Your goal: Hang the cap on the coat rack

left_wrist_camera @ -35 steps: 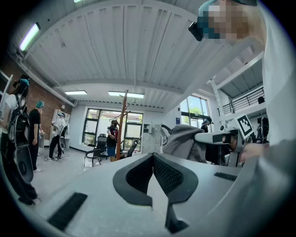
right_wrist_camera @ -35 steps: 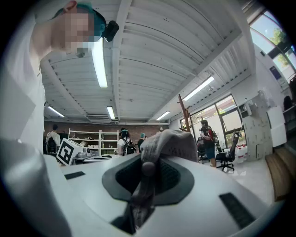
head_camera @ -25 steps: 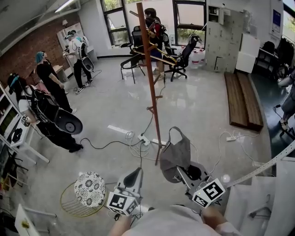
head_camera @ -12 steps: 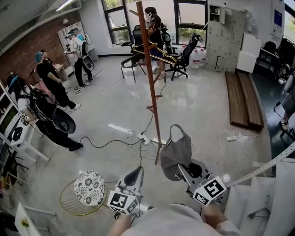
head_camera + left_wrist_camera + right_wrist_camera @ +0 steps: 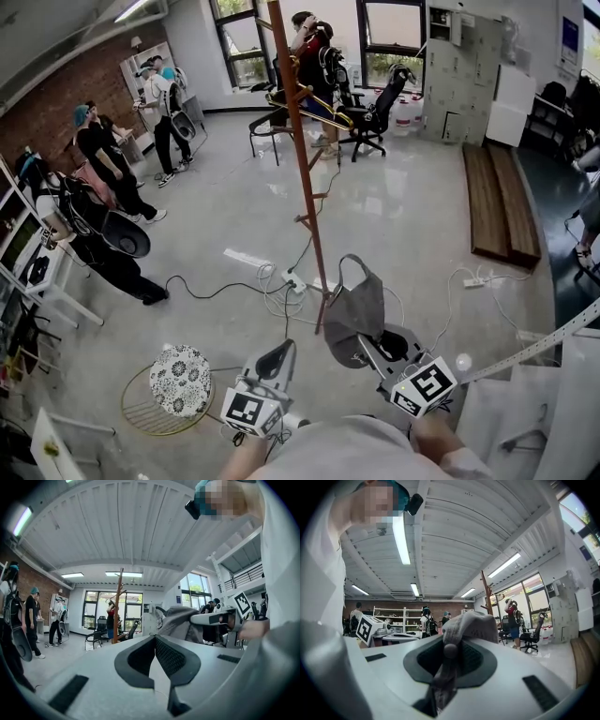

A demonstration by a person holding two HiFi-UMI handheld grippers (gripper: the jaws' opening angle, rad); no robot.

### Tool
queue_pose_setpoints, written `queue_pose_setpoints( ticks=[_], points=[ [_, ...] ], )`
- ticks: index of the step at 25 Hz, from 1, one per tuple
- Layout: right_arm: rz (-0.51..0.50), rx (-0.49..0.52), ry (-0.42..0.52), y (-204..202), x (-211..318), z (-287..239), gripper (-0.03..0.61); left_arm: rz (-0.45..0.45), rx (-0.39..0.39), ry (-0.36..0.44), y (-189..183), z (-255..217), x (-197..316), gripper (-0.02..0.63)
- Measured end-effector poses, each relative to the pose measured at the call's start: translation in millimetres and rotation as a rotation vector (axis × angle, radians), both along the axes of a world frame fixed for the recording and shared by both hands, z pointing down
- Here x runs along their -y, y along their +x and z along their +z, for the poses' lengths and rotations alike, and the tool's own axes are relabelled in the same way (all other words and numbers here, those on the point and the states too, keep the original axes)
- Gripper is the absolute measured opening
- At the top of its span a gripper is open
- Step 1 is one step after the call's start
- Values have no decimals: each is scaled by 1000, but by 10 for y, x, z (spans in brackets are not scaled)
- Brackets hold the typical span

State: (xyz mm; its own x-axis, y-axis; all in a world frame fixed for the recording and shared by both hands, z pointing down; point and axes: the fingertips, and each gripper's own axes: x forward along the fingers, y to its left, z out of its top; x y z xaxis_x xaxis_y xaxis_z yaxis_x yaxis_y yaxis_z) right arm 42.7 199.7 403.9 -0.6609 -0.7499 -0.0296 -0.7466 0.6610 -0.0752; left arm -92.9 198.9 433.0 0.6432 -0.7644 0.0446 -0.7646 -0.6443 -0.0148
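The right claw (image 5: 367, 345) was clamped on a grey fabric cap (image 5: 357, 312). A fold of cloth was pinched between its pads, and the crown bulged out beyond the tips. Just ahead and to the left of that claw rose the tall reddish-brown wooden coat rack (image 5: 298, 159), its pole near the cap. The left claw (image 5: 277, 356) hung to the left of the right one, jaws pressed together on nothing. Further left, on the floor, stood a round floral-patterned stool (image 5: 181, 382).

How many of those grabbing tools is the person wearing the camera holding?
2. The left tool, shut and empty, is bottom centre; the right tool beside it grips the grey cap.
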Motion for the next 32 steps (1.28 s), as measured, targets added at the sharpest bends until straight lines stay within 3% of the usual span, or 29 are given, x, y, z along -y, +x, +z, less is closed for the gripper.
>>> queue_pose_setpoints(
  ticks=[7,17,24,32],
  points=[
    [-33,-18,0,210,91,69,60,-39,-19,-11,221,37,55,9],
    [-45,-17,-24,187,516,169,60,-54,-5,-21,158,138,467,9],
    [-54,-20,-21,-8,1215,300,60,-11,-21,-55,27,345,1313,9],
    [-6,-26,2,-388,2269,254,60,78,-10,-23,-301,200,2537,9]
  ],
)
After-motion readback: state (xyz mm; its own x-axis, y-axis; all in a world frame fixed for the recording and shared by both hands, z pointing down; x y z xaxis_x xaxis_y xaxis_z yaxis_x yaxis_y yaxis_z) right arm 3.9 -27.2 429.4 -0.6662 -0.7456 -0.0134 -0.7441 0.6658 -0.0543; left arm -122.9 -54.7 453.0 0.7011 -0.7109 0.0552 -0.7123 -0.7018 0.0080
